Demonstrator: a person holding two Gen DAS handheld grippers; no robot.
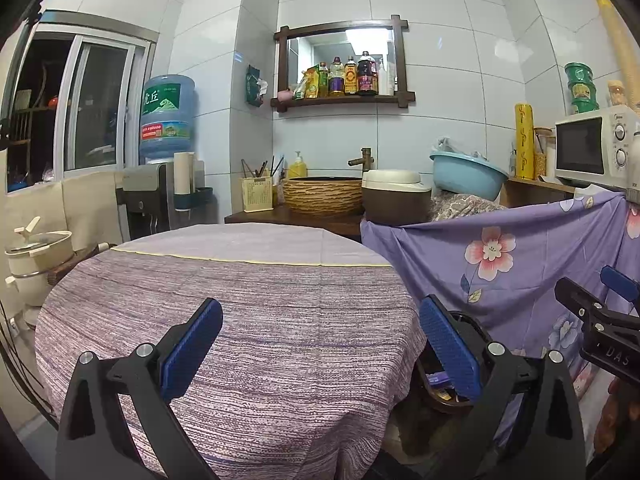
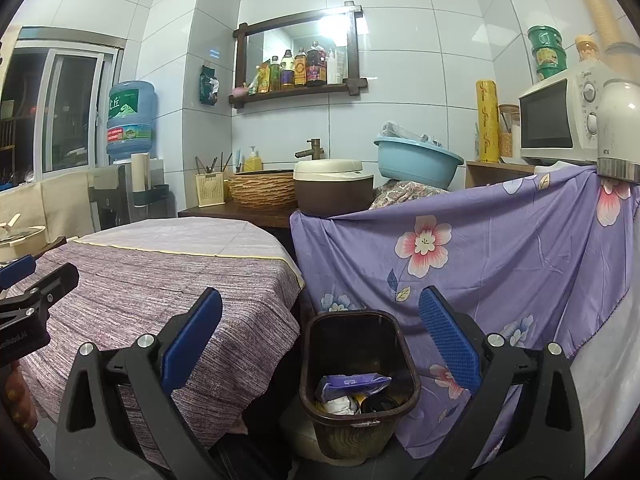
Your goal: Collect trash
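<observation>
Brown plastic bin (image 2: pixel 358 380) stands on the floor between the round table (image 2: pixel 160 280) and the flowered purple sheet (image 2: pixel 500 264) — inside it lie a purple wrapper (image 2: pixel 352 385) and white crumpled paper (image 2: pixel 340 405). Your right gripper (image 2: pixel 320 344) hangs above it, jaws wide and empty. Your left gripper (image 1: pixel 320 350) — also wide, empty — hovers over the table's striped cloth (image 1: pixel 280 300).

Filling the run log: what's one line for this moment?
left hand-held gripper open, empty | right hand-held gripper open, empty | bin holds trash
</observation>
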